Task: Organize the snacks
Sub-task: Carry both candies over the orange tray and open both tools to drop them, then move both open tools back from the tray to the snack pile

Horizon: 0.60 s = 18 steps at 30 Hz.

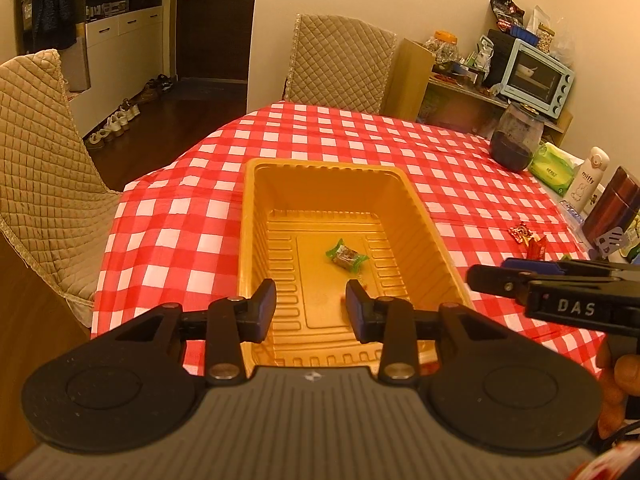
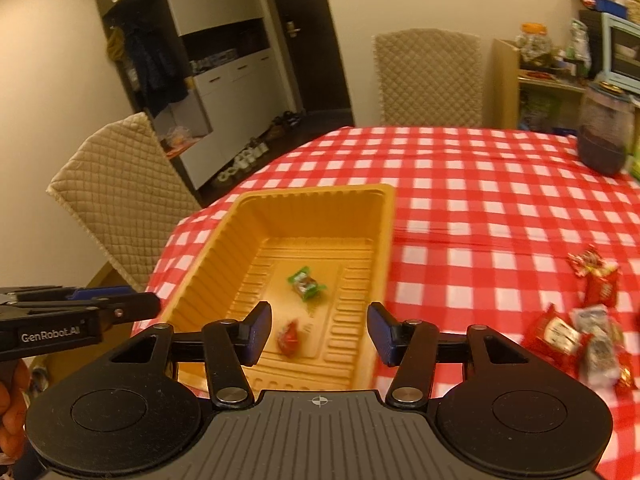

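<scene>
A yellow plastic tray (image 1: 249, 216) (image 2: 384, 240) sits on the red checked tablecloth. Inside it lie a green-wrapped candy (image 1: 346, 257) (image 2: 306, 283) and, nearer me, a red-wrapped candy (image 2: 289, 338). My left gripper (image 1: 311, 306) is over the tray's near end, open, with nothing between its fingers. My right gripper (image 2: 320, 332) is also above the near end, open; the red candy shows in the gap below, and neither pad touches it. Each gripper appears from the side in the other's view: right gripper (image 1: 480, 278), left gripper (image 2: 150, 306). More red-wrapped candies (image 2: 580, 332) (image 1: 528, 236) are heaped on the cloth to the right.
A dark jar (image 1: 514, 140), a green tissue pack (image 1: 554, 168), a white bottle (image 1: 590, 180) and a dark red box (image 1: 612, 204) stand along the table's right side. Quilted chairs (image 1: 340, 64) (image 1: 40, 160) stand at the far and left edges.
</scene>
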### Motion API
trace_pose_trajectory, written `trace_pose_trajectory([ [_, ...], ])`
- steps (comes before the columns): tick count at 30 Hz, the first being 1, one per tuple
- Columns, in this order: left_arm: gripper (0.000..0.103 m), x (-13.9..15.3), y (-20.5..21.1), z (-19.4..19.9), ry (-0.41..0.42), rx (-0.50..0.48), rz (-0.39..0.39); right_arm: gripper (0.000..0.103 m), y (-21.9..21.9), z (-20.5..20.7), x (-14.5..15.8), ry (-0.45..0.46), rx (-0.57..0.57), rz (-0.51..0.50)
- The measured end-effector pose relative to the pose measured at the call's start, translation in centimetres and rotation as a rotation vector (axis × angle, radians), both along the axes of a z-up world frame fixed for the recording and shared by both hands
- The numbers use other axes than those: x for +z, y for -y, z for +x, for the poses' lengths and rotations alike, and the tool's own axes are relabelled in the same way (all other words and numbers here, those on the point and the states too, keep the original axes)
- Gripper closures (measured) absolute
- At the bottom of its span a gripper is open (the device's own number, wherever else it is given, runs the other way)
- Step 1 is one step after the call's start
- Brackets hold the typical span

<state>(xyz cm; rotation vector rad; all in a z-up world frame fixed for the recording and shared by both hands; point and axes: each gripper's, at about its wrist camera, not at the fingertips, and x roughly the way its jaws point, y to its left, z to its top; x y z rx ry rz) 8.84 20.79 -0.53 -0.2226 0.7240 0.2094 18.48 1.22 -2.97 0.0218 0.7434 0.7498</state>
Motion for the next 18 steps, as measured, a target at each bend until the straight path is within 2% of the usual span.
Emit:
trace_pose_trajectory([
  [9,0.068,1.3,2.8,-1.7,0.013,-0.025,-0.002,0.050,5.1,-2.9,1.9,-0.001,-0.121,0.013],
  [18,0.063,2.5,6.9,-2.5,0.029,-0.095,-0.001,0.050,9.8,-5.8,3.6,0.030,-0.218,0.025],
])
